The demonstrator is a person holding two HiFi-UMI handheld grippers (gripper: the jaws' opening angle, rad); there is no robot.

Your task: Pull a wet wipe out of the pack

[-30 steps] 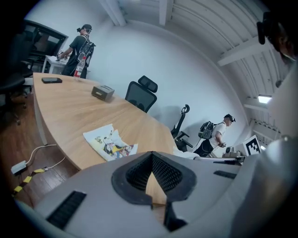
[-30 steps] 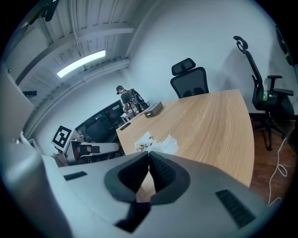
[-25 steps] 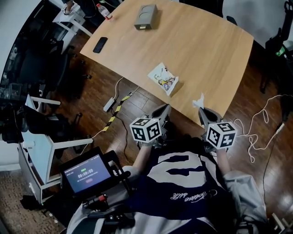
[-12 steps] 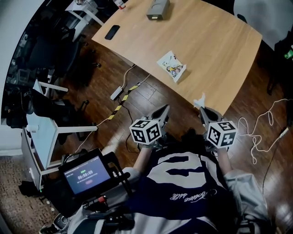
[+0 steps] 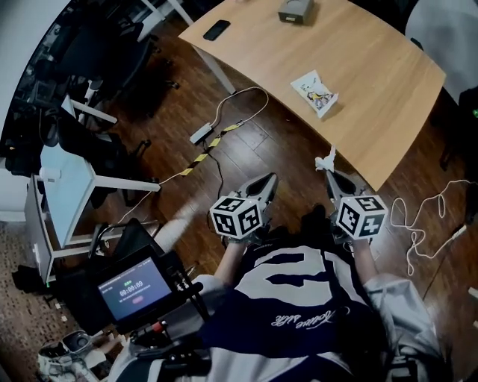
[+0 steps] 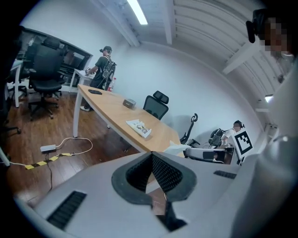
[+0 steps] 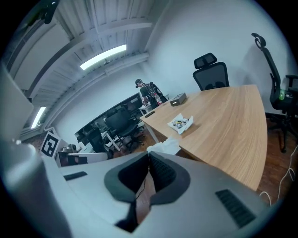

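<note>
The wet wipe pack (image 5: 314, 92) lies flat on the wooden table (image 5: 388, 97), far ahead of both grippers; it also shows in the left gripper view (image 6: 139, 127) and the right gripper view (image 7: 180, 123). My right gripper (image 5: 326, 167) is shut on a crumpled white wet wipe (image 5: 326, 158), which pokes out past its tips (image 7: 164, 146), off the table's near edge. My left gripper (image 5: 270, 179) hangs over the wooden floor, jaws shut with nothing between them (image 6: 151, 155). From the left gripper view the right gripper (image 6: 205, 153) and its wipe (image 6: 176, 148) show to the right.
A black phone (image 5: 216, 30) and a grey box (image 5: 296, 10) lie at the table's far end. A power strip with cables (image 5: 216, 130) lies on the floor, a white cable (image 5: 418, 224) at right. Office chairs (image 5: 112, 60) and a white side table (image 5: 67, 186) stand left. A person (image 6: 104, 69) stands far off.
Both grippers have drawn back from the table together, the wipe still in the right one. The table and the pack now sit farther away, higher in the head view.
</note>
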